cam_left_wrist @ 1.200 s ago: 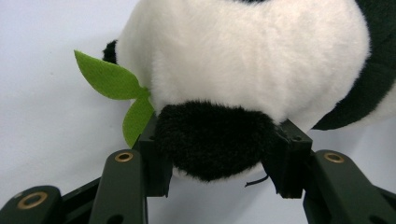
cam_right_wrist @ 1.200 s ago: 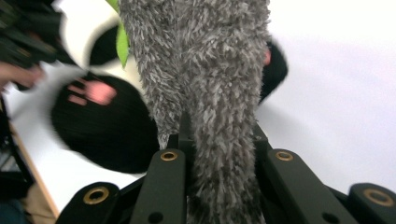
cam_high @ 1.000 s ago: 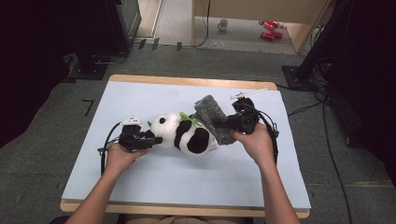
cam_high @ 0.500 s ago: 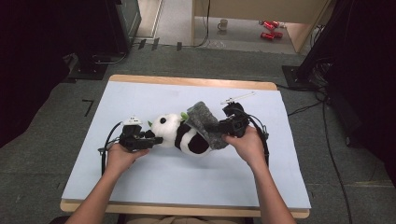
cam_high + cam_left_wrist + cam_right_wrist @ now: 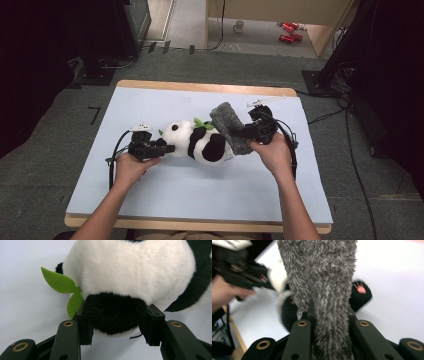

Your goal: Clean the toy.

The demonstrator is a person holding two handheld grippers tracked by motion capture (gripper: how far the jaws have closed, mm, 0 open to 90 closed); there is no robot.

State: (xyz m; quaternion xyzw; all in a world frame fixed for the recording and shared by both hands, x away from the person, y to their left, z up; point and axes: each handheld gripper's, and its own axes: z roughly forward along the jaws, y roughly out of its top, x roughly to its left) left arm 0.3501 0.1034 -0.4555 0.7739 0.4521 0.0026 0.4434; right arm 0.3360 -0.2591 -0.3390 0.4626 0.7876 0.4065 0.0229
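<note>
A black-and-white panda plush (image 5: 200,142) lies on its side mid-table, with green felt leaves (image 5: 60,282) by its head. My left gripper (image 5: 167,148) holds the panda's black ear (image 5: 115,315); both pads press into the fur, and the jaws have just closed a little further on it. My right gripper (image 5: 241,134) is shut on a grey fuzzy cloth (image 5: 229,125), which hangs over the panda's lower body. In the right gripper view the cloth (image 5: 324,277) rises between the jaws, with a black paw with a pink pad (image 5: 360,293) behind it.
A pale blue mat (image 5: 150,200) covers the wooden table, with bare room in front and at the back left. On the floor beyond stand a mug (image 5: 239,25) and red cans (image 5: 287,31). Dark equipment flanks both sides.
The right gripper carried the grey cloth left toward the panda, then came back slightly to the right. The left hand and the panda's head stayed put.
</note>
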